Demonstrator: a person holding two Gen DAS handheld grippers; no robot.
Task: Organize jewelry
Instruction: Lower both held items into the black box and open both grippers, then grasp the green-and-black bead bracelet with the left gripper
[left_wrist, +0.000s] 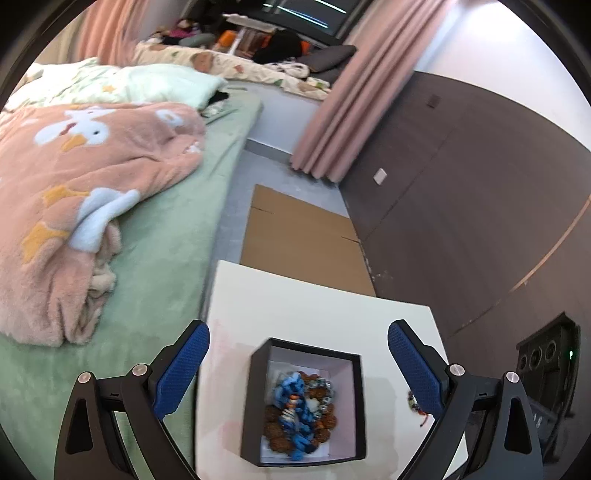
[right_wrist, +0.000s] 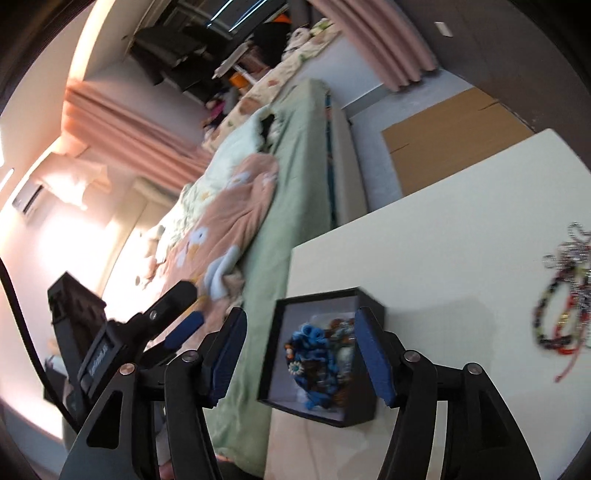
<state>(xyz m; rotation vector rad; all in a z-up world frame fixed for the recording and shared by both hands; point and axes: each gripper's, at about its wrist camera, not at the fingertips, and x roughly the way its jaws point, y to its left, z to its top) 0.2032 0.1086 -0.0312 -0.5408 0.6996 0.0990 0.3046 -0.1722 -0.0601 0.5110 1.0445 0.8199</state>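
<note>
Fingers of the left gripper (left_wrist: 298, 363) stand wide above a black box (left_wrist: 306, 402) on the white counter (left_wrist: 317, 306); blue and brown beaded jewelry (left_wrist: 301, 417) fills the box. The right gripper (right_wrist: 301, 354) is also spread wide over it, holding nothing. Loose bracelets (right_wrist: 561, 295) lie apart on the counter. Beyond are flattened cardboard (left_wrist: 303, 236) and a bed (left_wrist: 166, 240).

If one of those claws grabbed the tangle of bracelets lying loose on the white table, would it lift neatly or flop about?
Probably flop: the bracelets are thin beaded loops and cords, so they would likely drape and dangle. They lie tangled together, so several may come up at once. Pushed, they would more likely slide and bunch on the smooth white table than roll.
</note>
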